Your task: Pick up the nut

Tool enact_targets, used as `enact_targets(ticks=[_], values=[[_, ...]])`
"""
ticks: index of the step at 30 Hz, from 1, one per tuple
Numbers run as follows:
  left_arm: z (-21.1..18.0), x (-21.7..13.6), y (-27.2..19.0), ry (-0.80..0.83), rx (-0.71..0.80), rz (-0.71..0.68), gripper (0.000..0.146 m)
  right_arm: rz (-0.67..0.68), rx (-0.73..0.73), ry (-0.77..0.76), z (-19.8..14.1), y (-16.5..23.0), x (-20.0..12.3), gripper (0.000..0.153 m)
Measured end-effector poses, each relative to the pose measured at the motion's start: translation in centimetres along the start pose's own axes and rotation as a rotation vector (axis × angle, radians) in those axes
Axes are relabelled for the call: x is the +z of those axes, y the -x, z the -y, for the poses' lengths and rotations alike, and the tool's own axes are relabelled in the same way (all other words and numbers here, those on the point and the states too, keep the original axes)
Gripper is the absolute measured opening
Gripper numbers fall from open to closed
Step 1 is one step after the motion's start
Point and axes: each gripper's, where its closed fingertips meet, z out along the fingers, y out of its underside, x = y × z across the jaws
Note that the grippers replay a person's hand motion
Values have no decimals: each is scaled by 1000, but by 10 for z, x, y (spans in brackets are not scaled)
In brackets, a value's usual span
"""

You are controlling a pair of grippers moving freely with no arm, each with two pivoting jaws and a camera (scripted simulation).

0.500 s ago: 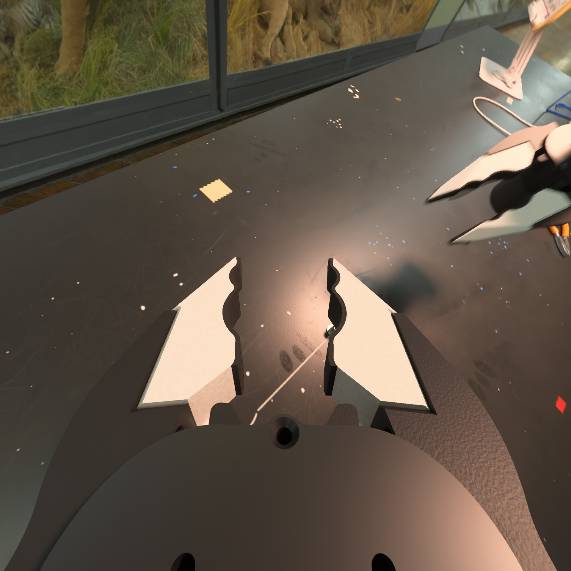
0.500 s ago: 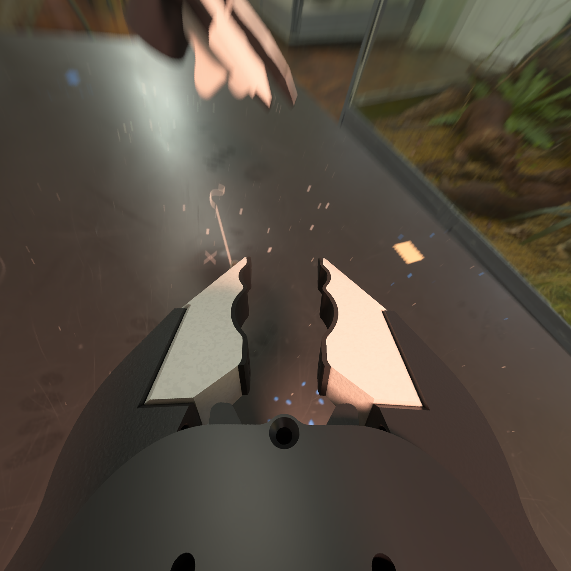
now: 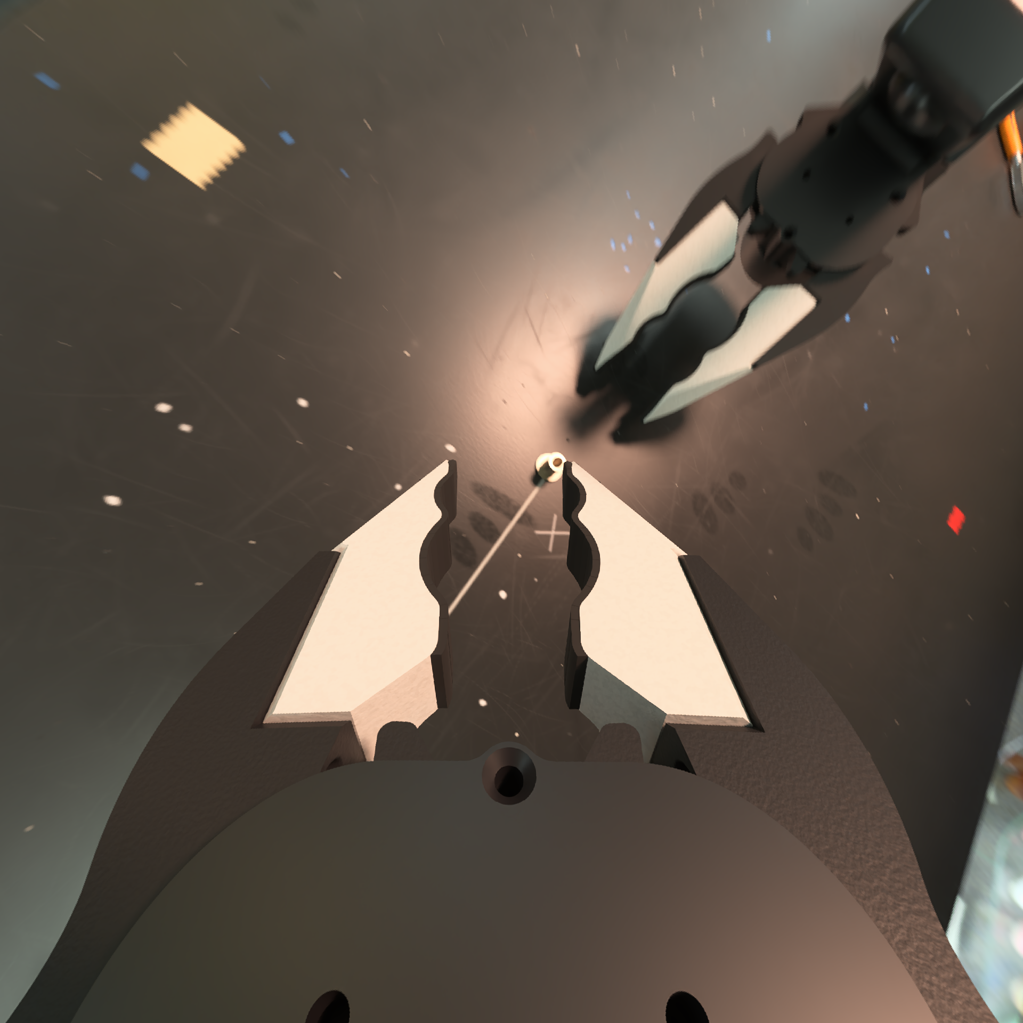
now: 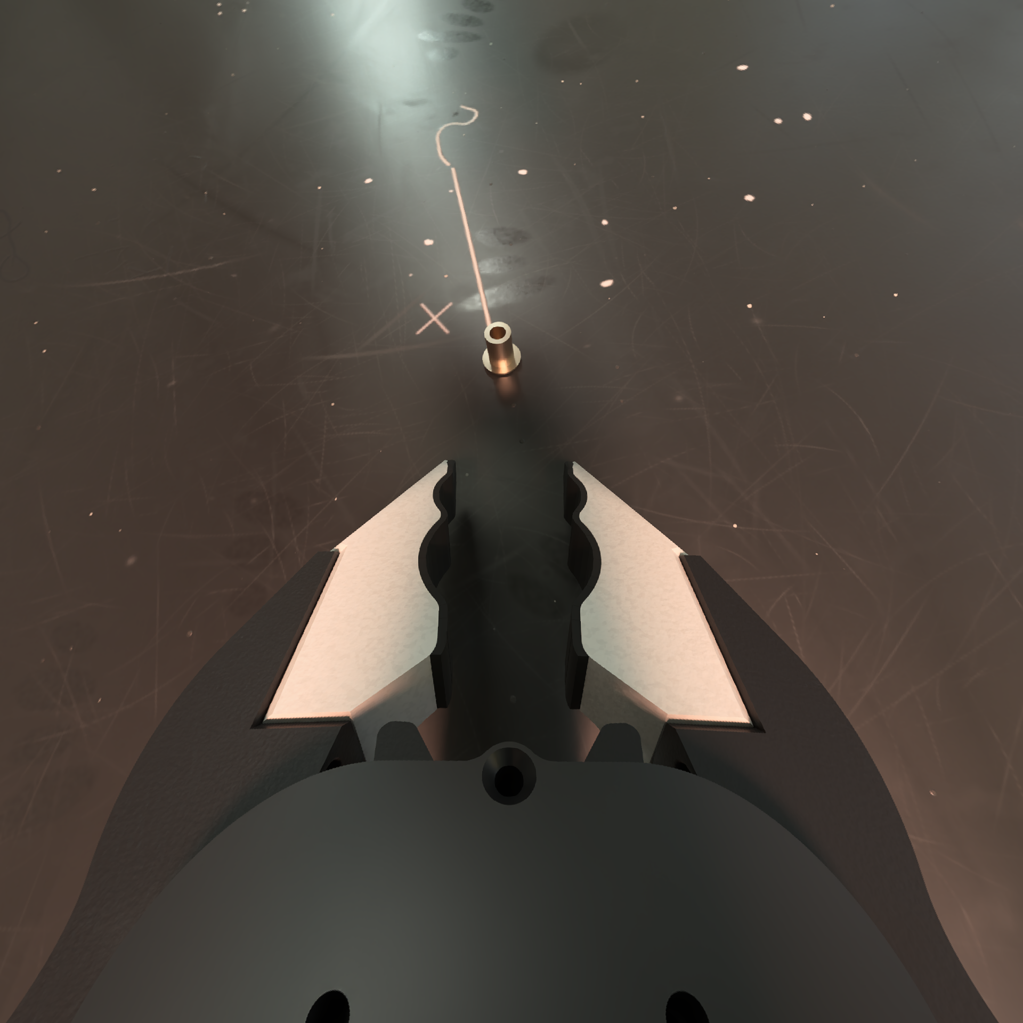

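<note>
The nut (image 4: 501, 354) is a small brass flanged sleeve standing upright on the dark scratched table (image 4: 221, 387). In the right wrist view it stands just ahead of my open, empty right gripper (image 4: 509, 470), slightly left of centre. In the left wrist view the nut (image 3: 549, 468) sits right at the tip of my right finger, partly hidden by it. My left gripper (image 3: 509, 470) is open and empty. The right gripper (image 3: 625, 387) also shows at the upper right of the left wrist view, open, pointing down at the table beyond the nut.
A thin pale line (image 4: 470, 243) and a chalk cross (image 4: 433, 318) mark the table near the nut. A tan patch (image 3: 194, 145) lies far left, a red chip (image 3: 956, 519) at the right. An orange-handled tool (image 3: 1010, 144) shows at the top right edge.
Both grippers have tilted down towards the table and moved closer to the nut. The nut now stands clear in the right wrist view. The windows have left both views.
</note>
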Motion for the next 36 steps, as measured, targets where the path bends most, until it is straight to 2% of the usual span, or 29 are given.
enact_targets(ticks=[5,8,13,22,24,26,30,33,36], values=[[-13,34,-12,106,5,-98,36,-27,-7,-39,5,-9,-17,39],[-21,56,-21,195,9,-113,43,-53,6,-53,4,-16,-23,40],[-39,82,-28,368,92,-43,49,-87,-8,-65,5,-22,-26,40],[-53,100,-33,482,198,16,47,-84,-31,-17,0,-21,-27,39],[-54,100,-31,490,218,33,38,-87,-38,-19,1,-21,-28,39],[-55,100,-27,500,249,61,14,-89,-41,-29,4,-21,-30,38],[-50,93,-18,454,236,86,11,-91,-36,-58,9,-22,-33,38],[-27,78,-27,291,175,-29,11,-81,-15,-103,16,-21,-34,38],[1,55,-44,87,177,-149,11,-28,33,-196,31,-16,-37,38]])
